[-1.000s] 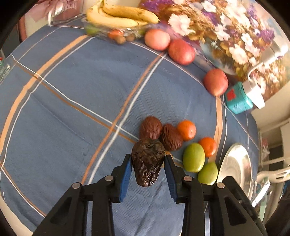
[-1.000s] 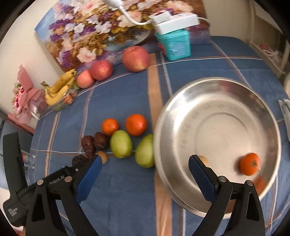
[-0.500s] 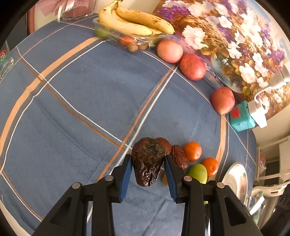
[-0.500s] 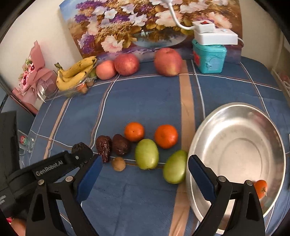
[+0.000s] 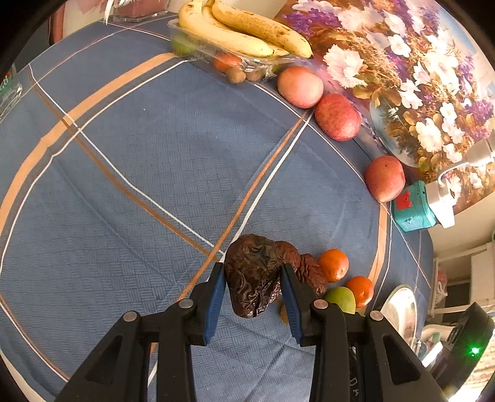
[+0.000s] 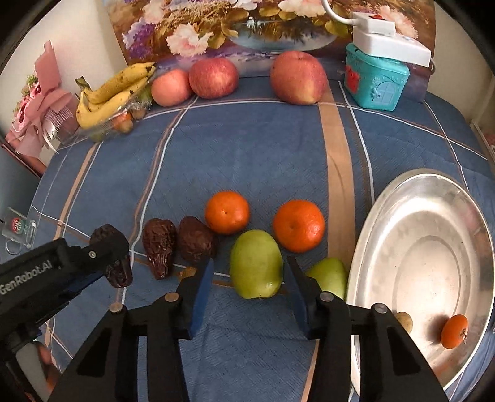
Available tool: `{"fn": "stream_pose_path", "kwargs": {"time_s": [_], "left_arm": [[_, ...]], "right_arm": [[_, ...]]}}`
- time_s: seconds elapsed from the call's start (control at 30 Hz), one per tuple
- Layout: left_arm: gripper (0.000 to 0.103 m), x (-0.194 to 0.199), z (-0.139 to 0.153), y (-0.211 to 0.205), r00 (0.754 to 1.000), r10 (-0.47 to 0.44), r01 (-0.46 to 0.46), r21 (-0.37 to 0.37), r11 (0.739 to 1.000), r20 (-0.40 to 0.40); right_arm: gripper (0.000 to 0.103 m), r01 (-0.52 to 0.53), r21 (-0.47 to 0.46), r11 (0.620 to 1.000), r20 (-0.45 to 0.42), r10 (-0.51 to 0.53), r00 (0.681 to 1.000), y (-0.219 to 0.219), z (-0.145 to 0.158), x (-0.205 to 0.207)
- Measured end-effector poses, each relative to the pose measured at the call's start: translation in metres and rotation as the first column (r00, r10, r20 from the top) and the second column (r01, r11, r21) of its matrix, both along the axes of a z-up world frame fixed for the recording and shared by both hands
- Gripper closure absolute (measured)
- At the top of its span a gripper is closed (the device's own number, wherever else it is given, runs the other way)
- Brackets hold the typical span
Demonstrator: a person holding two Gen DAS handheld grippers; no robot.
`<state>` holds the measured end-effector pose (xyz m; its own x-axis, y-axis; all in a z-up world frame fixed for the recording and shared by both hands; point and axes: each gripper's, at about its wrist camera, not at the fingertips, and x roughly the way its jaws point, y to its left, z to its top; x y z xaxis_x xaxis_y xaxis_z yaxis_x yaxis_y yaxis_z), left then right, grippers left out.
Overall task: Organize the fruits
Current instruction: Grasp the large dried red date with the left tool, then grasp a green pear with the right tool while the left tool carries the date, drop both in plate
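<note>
Both grippers have shifted over the last second: the left gripper [image 5: 252,289] has carried its wrinkled dark date [image 5: 252,283] higher above the blue plaid tablecloth [image 5: 154,170], and the right gripper [image 6: 249,280] has swung away from the silver bowl [image 6: 433,216] to sit around a green fruit [image 6: 256,264], its jaws narrower than before.

From the left wrist camera, the date is pinched between the blue pads [image 5: 215,297] and held clear of the cloth. Behind it lie two more dates [image 5: 309,272], two small oranges [image 5: 333,265] and part of the green fruit.

From the right wrist camera, the right gripper's fingers stand on either side of the green fruit, a slim gap showing on each side, not yet squeezing it. A second green fruit [image 6: 329,275] lies just beside the bowl's rim. Two dates [image 6: 159,244] rest on the cloth to the left, with the left gripper holding its date beyond them.

Inside the bowl sit a small orange-red fruit [image 6: 454,331] and a small tan fruit [image 6: 403,321], partly hidden by the gripper.

At the back of the table are three red apples [image 6: 298,77], bananas [image 6: 114,92] on a clear tray, a teal box [image 6: 376,82] and a flower painting [image 6: 232,27].
</note>
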<state>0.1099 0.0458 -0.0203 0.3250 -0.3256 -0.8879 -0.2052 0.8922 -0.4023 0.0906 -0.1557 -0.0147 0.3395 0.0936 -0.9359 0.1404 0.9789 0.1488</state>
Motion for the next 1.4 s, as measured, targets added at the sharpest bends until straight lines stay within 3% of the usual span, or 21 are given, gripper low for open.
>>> {"fn": "stream_pose_path", "kwargs": {"time_s": [0.37, 1.0, 1.23, 1.4], "left_arm": [[0.065, -0.001, 0.004, 0.001, 1.000, 0.002, -0.002, 0.011, 1.000, 0.013], [0.064, -0.010, 0.033, -0.012, 0.996, -0.046, 0.041, 0.063, 0.997, 0.081], [0.064, -0.012, 0.042, -0.039, 0.987, -0.127, 0.120, 0.076, 0.990, 0.095], [0.064, -0.025, 0.048, -0.088, 0.957, -0.268, 0.260, 0.079, 0.962, 0.115]], "right_arm": [[0.063, 0.014, 0.014, 1.000, 0.022, -0.014, 1.000, -0.003, -0.004, -0.002], [0.065, 0.012, 0.094, 0.995, 0.132, -0.025, 0.991, -0.014, 0.043, -0.024], [0.065, 0.042, 0.114, 0.993, 0.153, -0.060, 0.986, -0.030, 0.055, -0.031], [0.065, 0.138, 0.085, 0.987, 0.165, -0.151, 0.975, -0.065, 0.063, -0.044]]}}
